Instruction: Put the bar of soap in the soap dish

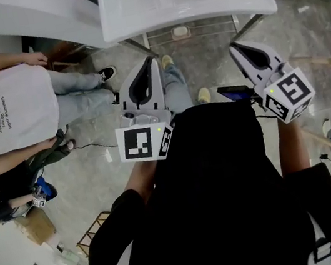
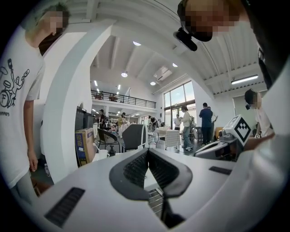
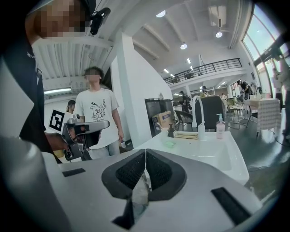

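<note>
Both tools are being held level in front of the person, short of the white sink [image 1: 238, 5] and touching nothing. The left hand-held gripper [image 1: 151, 61] is keeping its jaws clenched, pad against pad, with nothing between them. The right hand-held gripper [image 1: 235, 48] is likewise clenched and empty. The two are pointing side by side toward the sink's near edge, well apart from each other. The bar of soap cannot be told for certain. A green piece [image 3: 169, 144] is lying on the sink's far rim, left of the tap [image 3: 195, 108]; whether it is soap or dish is unclear. A pale block [image 1: 180, 31] is lying on the wire shelf [image 1: 213, 25] under the sink. Beside the tap, a folded cloth [image 3: 186, 134] is lying and a pump bottle [image 3: 220, 127] is standing upright. The sink's front edge and bowl are lying between the jaws and the green piece. A bystander [image 1: 4, 116] in a white printed T-shirt is standing left of the sink, next to a white pillar [image 3: 131, 99].
</note>
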`<state>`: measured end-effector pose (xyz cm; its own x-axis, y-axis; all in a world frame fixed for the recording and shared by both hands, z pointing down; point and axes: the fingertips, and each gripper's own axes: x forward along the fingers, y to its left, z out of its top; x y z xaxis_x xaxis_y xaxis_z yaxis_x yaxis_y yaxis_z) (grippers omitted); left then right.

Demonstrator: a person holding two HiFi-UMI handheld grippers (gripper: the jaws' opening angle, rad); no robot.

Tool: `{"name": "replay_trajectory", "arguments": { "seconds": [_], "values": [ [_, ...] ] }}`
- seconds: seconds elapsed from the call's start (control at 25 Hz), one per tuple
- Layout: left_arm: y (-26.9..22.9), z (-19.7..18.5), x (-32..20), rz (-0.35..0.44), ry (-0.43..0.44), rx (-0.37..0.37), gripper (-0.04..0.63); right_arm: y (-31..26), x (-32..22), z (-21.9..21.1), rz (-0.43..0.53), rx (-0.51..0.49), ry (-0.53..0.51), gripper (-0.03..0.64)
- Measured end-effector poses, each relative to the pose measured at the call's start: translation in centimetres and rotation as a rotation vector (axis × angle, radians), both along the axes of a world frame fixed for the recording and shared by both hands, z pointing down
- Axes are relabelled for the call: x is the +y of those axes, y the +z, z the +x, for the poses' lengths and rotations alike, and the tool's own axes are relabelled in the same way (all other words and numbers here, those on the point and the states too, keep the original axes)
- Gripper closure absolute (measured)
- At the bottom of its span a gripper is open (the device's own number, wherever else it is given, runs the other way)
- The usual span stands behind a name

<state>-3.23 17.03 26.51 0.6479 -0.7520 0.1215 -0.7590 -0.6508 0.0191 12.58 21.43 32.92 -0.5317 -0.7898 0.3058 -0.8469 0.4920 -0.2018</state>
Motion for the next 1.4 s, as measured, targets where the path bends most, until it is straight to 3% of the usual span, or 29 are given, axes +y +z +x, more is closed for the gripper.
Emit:
{"name": "replay_trajectory", "arguments": {
  "seconds": [0.48,1.04,1.4],
  "values": [
    [-0.2,-0.4,0.3,0.004,-0.027,0.008,0.592,-0.4,0.1,0.0,0.010,-0.004,-0.005,0.594],
    [0.1,-0.7,-1.1,-0.033,0.004,-0.007,0.592,0.0,-0.8,-1.2,-0.024,-0.013,0.016,0.592],
    [-0.6,-2.2,-2.7,-0.036,0.034,0.010,0.592,-0.6,-2.2,-2.5,-0.034,0.005,0.082,0.592]
  ]
}}
